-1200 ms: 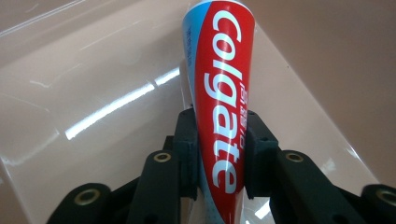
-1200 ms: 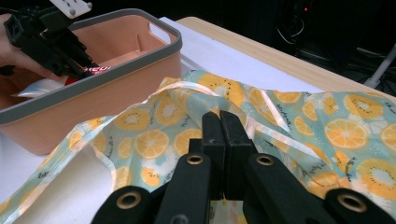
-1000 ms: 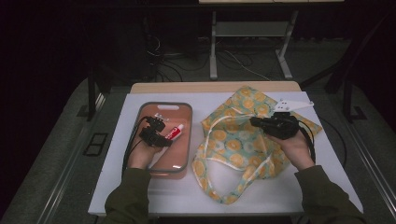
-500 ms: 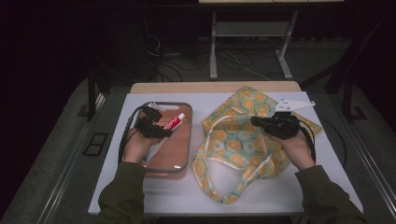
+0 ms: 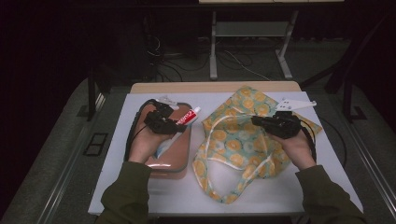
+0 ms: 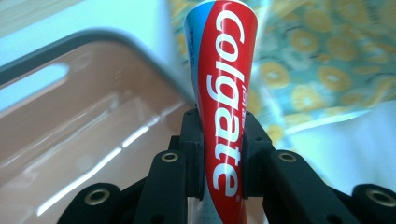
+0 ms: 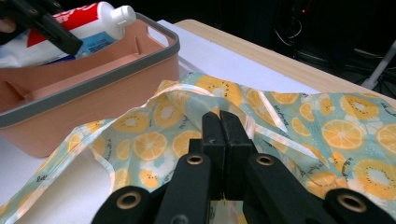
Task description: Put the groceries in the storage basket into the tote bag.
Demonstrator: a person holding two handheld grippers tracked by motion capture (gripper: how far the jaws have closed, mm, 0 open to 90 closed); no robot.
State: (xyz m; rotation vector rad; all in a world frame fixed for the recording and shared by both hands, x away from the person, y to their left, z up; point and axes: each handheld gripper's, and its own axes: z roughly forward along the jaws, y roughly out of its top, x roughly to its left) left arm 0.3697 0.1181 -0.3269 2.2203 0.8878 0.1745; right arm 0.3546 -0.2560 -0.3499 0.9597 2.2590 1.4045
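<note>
Toothpaste tube (image 6: 224, 107) in left tongs (image 6: 223, 140) above tray (image 5: 180, 161).

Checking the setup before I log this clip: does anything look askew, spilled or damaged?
Nothing spilled or damaged. The fruit-print fabric bag lies rumpled on the table, and the left hand-held gripper holds the red toothpaste tube above the pink plastic basket.

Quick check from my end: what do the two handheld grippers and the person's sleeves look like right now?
Both are black two-jaw tools with brass-ringed screw holes. The left gripper trails a black cable; the right gripper carries a pale three-cornered plate and a black cable too. Sleeves are dark olive green.
</note>
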